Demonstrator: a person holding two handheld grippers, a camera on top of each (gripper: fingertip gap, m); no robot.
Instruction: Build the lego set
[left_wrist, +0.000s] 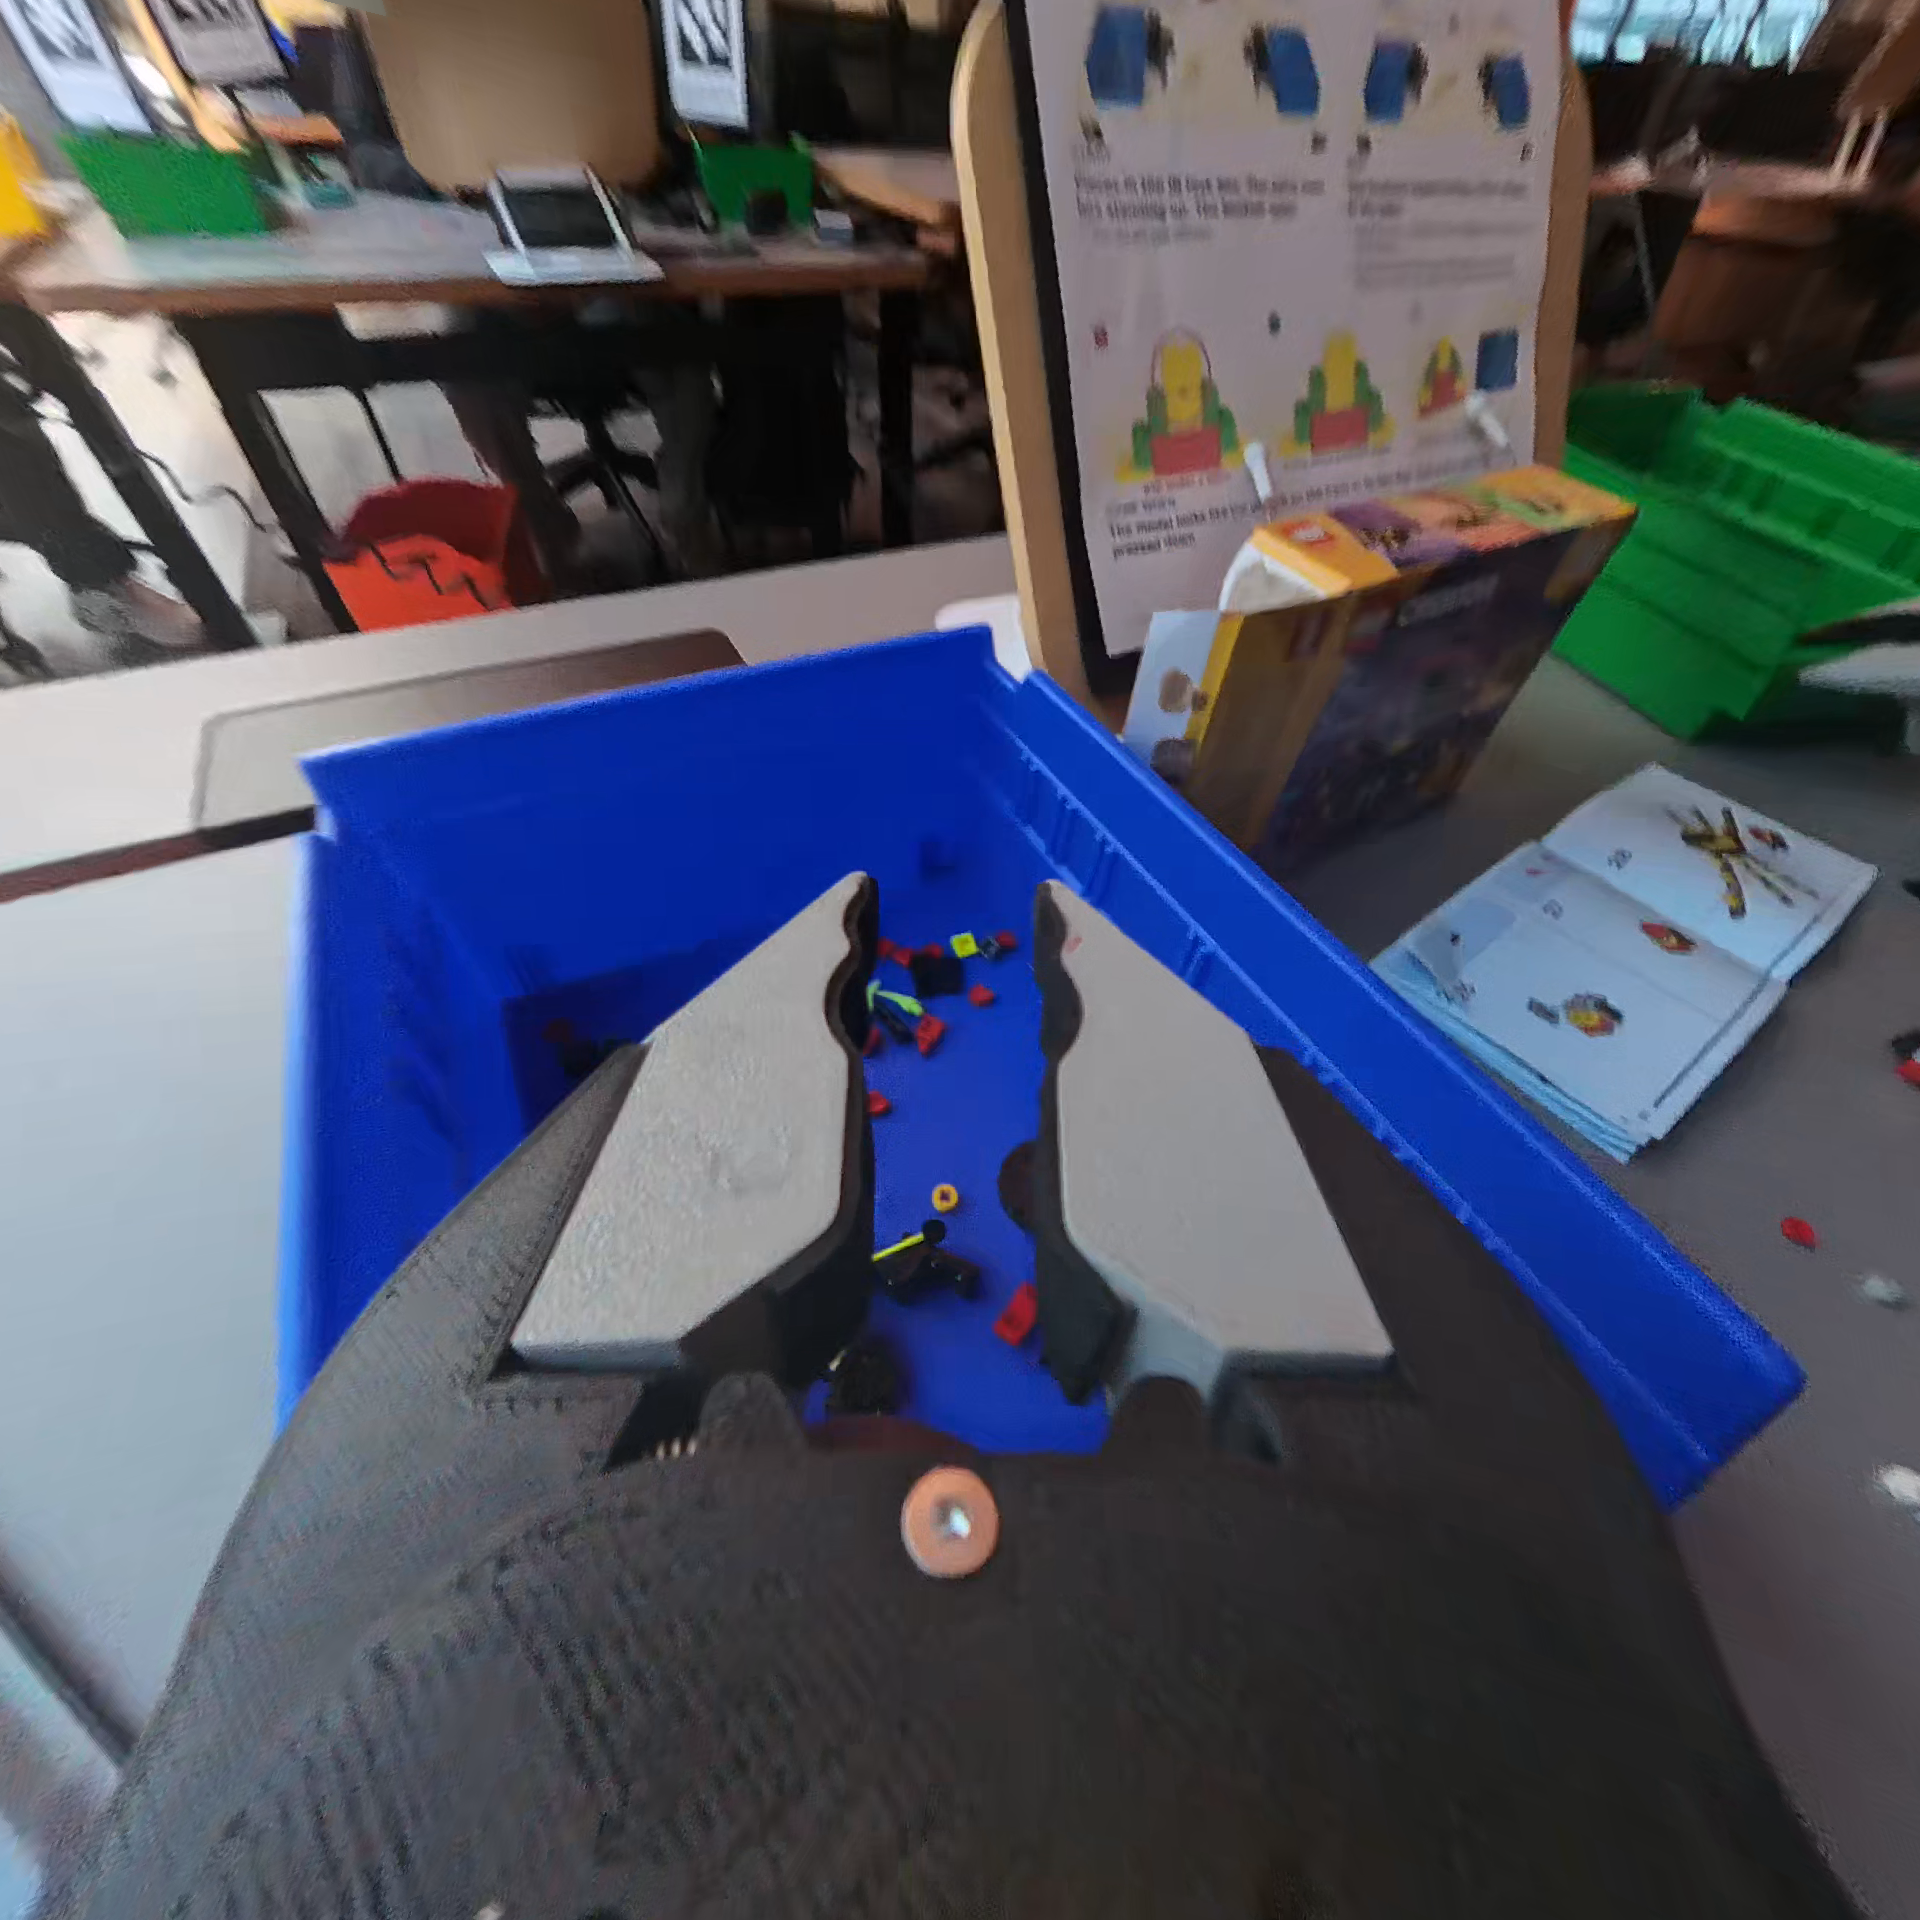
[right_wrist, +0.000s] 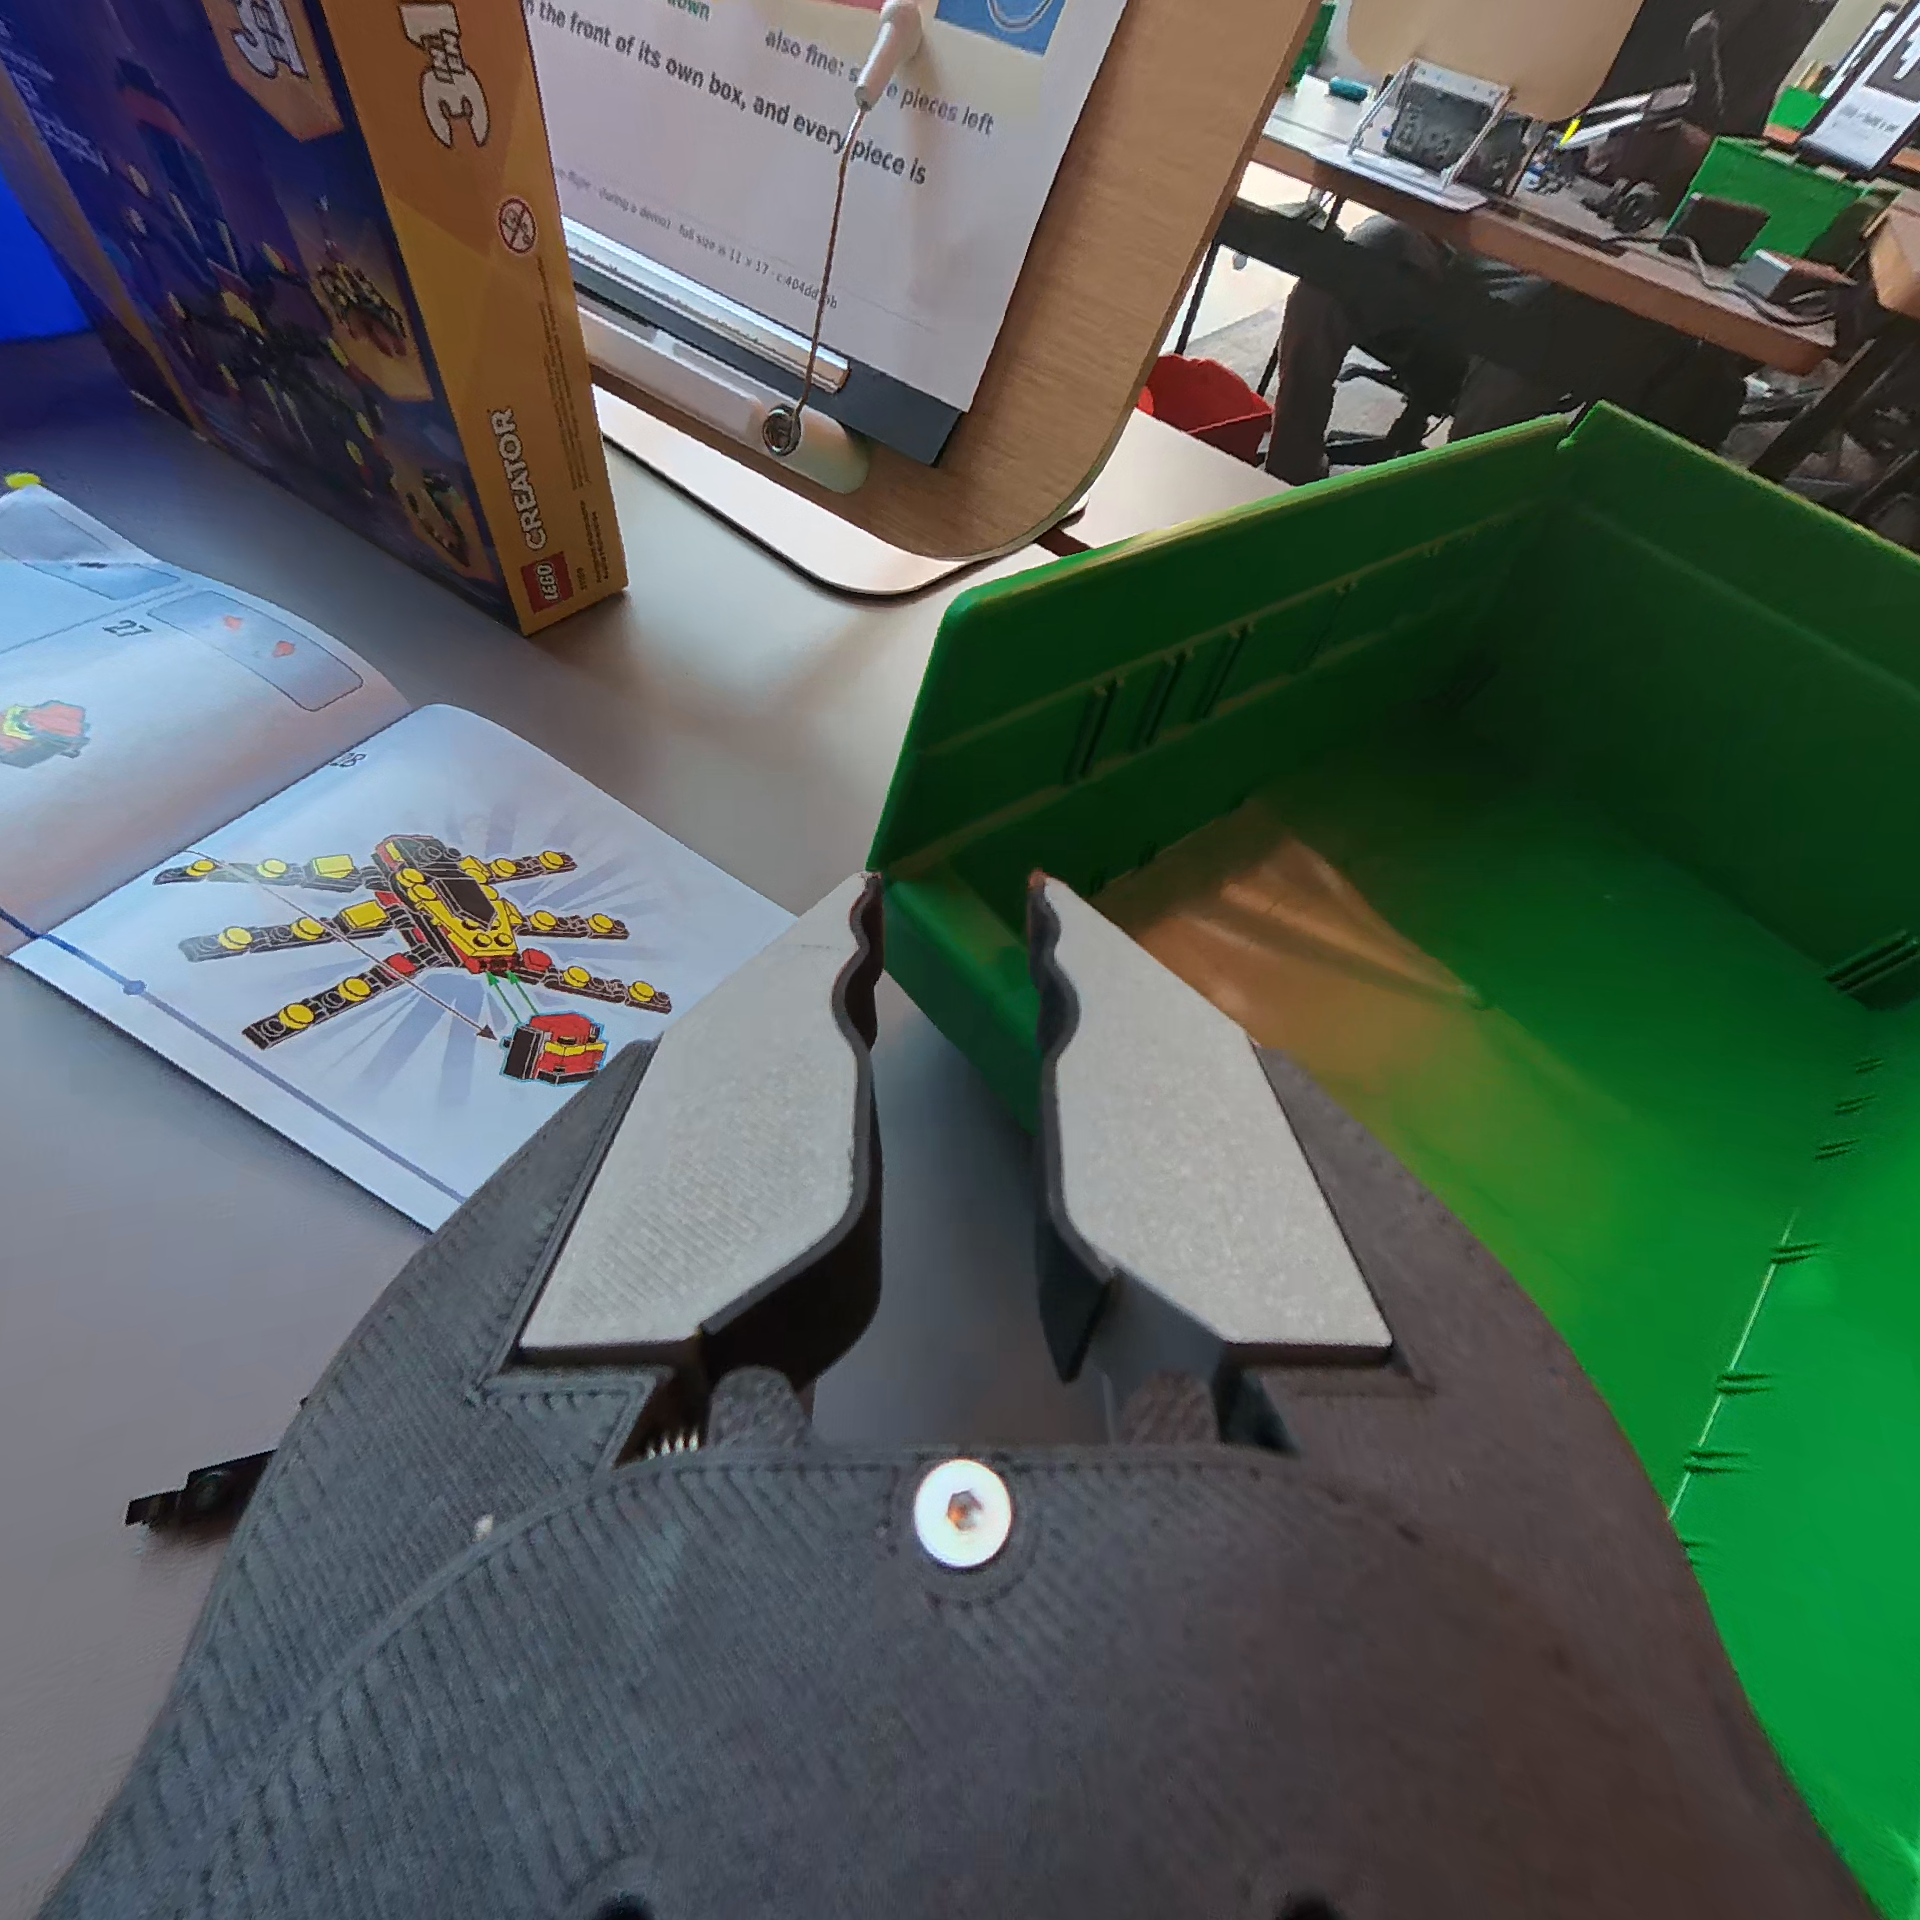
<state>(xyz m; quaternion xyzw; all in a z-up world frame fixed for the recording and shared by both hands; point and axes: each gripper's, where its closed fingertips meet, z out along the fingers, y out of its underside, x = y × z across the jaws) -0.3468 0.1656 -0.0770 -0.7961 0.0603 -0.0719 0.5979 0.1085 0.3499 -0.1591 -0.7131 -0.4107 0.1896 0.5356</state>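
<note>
Two bins: blue bin (left_wrist: 1351, 987) under the left gripper (left_wrist: 951, 899), green bin (right_wrist: 1195, 665) by the right gripper (right_wrist: 954, 894); both jaws spread, empty.

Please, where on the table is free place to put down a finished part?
Bare grey table lies left of the blue bin. The green bin floor looks empty. It is crowded between the instruction booklet and blue bin, with stray pieces.

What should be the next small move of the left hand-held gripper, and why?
Probably lower the left hand-held gripper into the blue bin toward one loose piece, such as the yellow ring. Its jaws are open and empty above the pieces, and the right hand-held gripper is also empty, beside the green bin, which shows no pieces.
</note>
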